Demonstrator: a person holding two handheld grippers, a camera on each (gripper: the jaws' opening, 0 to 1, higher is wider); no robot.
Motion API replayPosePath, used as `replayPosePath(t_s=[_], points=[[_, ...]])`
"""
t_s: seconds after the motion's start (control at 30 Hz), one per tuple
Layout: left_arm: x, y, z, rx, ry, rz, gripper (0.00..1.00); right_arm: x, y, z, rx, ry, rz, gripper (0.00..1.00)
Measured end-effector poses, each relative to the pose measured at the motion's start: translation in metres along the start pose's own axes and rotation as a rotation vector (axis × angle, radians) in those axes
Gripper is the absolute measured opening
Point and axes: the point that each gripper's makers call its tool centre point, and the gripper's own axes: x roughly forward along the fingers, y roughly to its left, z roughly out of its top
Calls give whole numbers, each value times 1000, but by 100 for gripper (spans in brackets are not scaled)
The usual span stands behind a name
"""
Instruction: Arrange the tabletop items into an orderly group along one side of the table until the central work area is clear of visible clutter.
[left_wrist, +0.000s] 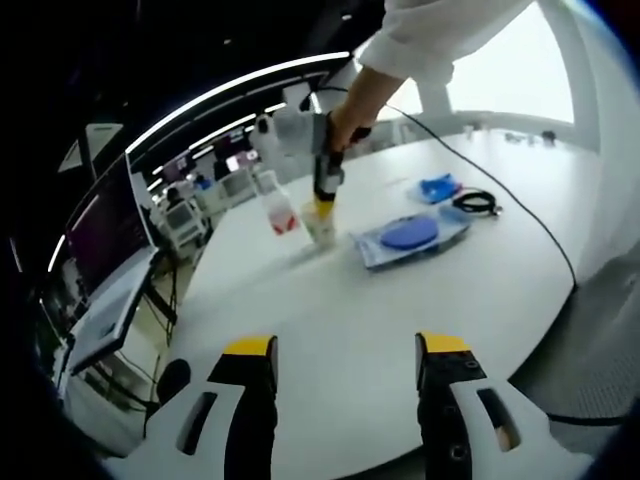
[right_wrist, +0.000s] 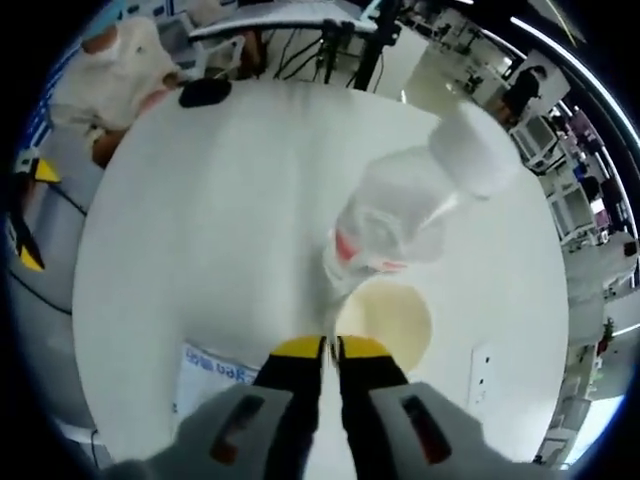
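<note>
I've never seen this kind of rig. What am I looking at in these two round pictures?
A person holds a hand-held claw in each hand, and each carries a fisheye camera looking along its jaws. In the left gripper view, the left claw is open and holds nothing above a white table. Farther off, the person's hand holds the right claw down at a small cup beside a clear bottle, near a blue packet and a black cable. In the right gripper view, the right claw looks shut at the cup's rim.
</note>
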Motion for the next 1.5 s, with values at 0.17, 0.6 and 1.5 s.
replayPosePath(t_s=[0.17, 0.6, 1.5], points=[[0, 0, 1, 0, -5, 0, 51, -4, -8, -2, -19, -4, -25, 18], [-3, 2, 11, -3, -64, 14, 57, -33, 11, -18, 29, -67, -96, 55], [3, -2, 4, 96, -32, 9, 72, -108, 62, -101, 112, -96, -147, 59]])
